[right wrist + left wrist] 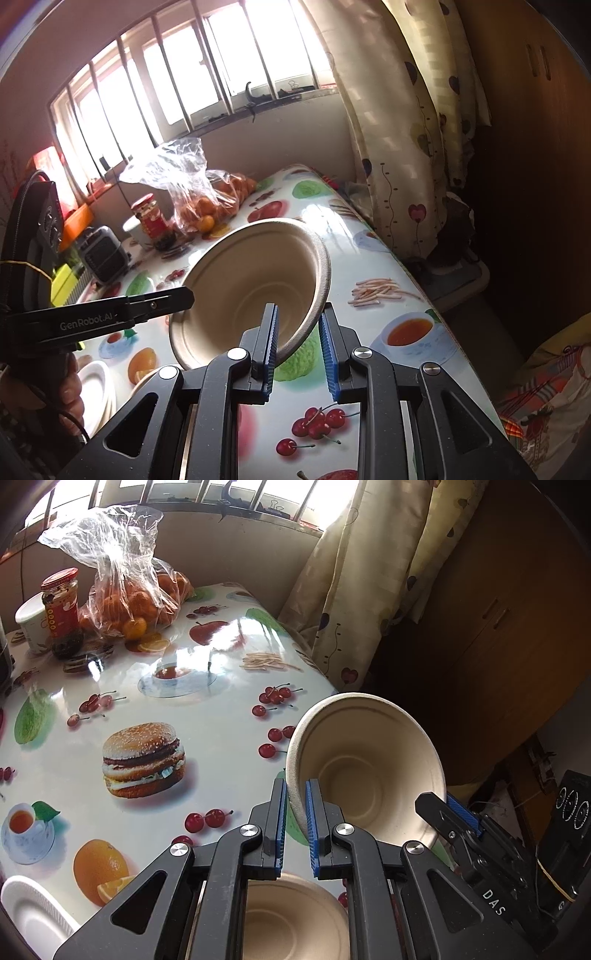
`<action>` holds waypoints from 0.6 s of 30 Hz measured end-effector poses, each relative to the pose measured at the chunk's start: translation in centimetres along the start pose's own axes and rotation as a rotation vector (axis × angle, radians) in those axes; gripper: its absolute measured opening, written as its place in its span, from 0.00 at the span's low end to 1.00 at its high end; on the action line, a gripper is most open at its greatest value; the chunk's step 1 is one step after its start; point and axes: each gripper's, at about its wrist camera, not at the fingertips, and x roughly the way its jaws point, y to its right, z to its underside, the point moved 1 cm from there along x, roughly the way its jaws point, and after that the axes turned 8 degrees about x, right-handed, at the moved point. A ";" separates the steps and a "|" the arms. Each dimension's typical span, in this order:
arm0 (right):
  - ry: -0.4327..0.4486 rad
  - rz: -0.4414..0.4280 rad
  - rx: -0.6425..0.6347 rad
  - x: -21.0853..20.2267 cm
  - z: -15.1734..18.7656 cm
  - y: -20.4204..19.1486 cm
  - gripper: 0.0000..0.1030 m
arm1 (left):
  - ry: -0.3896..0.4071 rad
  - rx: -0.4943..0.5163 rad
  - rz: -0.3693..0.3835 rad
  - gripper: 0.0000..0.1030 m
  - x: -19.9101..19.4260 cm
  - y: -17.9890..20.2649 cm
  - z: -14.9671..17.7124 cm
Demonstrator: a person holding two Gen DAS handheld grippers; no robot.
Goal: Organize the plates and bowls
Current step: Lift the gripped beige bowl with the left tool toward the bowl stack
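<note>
A beige paper bowl [365, 771] is held tilted in the air over the table's right edge. My left gripper [296, 794] is shut on its left rim. My right gripper [299, 321] straddles the opposite rim of the same bowl [251, 284], with the rim between its pads and a gap still showing on the right side. The right gripper also shows in the left wrist view [443, 808]. A second beige bowl [295, 915] sits on the table under the left gripper. White plates [33, 912] are stacked at the table's near left, also in the right wrist view [94, 387].
The table [221, 709] has a glossy fruit-print cover. At its far end stand a bag of oranges [136, 590], a red-lidded jar [61, 609] and a white cup [31, 622]. A curtain [362, 576] and a dark wardrobe [498, 627] are on the right.
</note>
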 end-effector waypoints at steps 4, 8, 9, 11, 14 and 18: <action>0.000 -0.016 -0.009 -0.7 0.5 -0.8 0.22 | 0.015 -0.006 0.000 0.10 -1.2 -0.3 0.5; 0.003 -0.028 -0.015 -1.2 1.0 -1.4 0.22 | 0.025 -0.009 -0.004 0.10 -2.2 -0.5 1.1; 0.003 -0.029 -0.017 -1.3 1.1 -1.5 0.22 | 0.027 -0.010 -0.005 0.10 -2.4 -0.5 1.2; 0.000 -0.033 -0.019 -1.6 1.4 -1.7 0.22 | 0.029 -0.015 -0.003 0.10 -2.7 -0.7 1.6; 0.000 -0.041 -0.023 -2.0 1.8 -2.2 0.22 | 0.035 -0.018 -0.005 0.10 -3.3 -0.8 2.2; 0.000 -0.053 -0.031 -2.5 2.3 -2.8 0.22 | 0.047 -0.025 -0.011 0.10 -4.3 -1.0 2.9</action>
